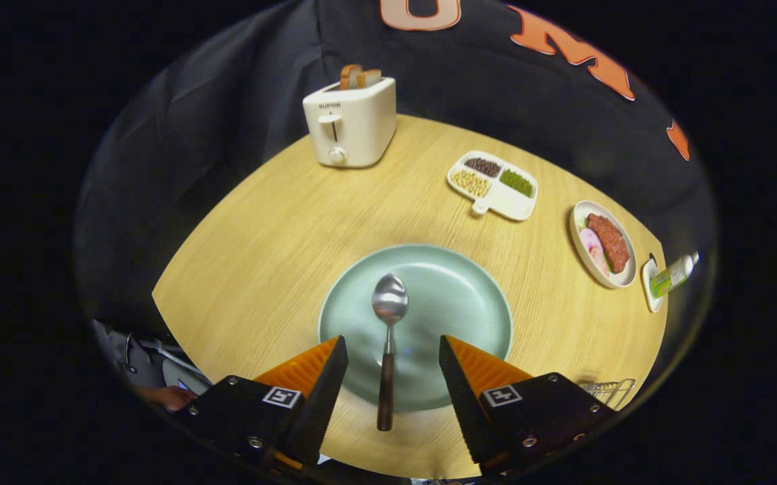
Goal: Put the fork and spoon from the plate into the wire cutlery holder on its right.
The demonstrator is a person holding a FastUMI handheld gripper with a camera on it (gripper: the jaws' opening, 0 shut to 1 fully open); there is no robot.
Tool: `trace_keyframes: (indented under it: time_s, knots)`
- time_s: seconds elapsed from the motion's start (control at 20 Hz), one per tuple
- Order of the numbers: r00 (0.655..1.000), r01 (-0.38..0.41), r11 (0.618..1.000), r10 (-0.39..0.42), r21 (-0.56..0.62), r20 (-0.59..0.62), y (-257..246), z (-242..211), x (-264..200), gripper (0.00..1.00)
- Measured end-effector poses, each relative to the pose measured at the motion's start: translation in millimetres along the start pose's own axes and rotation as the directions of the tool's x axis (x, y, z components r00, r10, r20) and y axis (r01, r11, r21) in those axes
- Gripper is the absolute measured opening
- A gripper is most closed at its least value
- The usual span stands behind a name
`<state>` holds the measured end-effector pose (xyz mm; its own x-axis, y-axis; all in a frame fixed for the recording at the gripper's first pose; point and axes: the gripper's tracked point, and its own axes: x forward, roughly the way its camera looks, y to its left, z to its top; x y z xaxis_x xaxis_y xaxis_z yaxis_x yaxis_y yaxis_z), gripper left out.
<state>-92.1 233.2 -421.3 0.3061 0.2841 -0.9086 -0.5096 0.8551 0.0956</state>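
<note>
Your gripper (392,367) is spread wide, fingers touching nothing. The spoon (388,337) lies between them, bowl at 12 o'clock on the green plate (469,303), dark handle running back over the rim at 6 o'clock. The wire cutlery holder (611,391) sits at about 4 o'clock from the plate, beside your right finger. Toaster (350,124) at 11 o'clock; divided dish (494,185) at 1 o'clock.

You are working at a staged breakfast table inside a recording booth: black cloth (227,114) is hanging behind the wooden table (281,229). Well beyond your fingers, a toaster (350,121) is holding bread, with a divided snack tray (494,184) and a meat dish (604,244) sitting to their right.
</note>
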Motion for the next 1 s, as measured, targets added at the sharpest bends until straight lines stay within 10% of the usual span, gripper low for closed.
trace_keyframes:
  time_s: [0.45,1.0]
  knots:
    - [0.963,0.032,0.999,-0.036,-0.018,-0.266,-3.6,-32.8,33.8,0.45]
    - [0.962,0.019,0.998,-0.002,0.059,-0.272,3.6,-32.8,42.3,0.04]
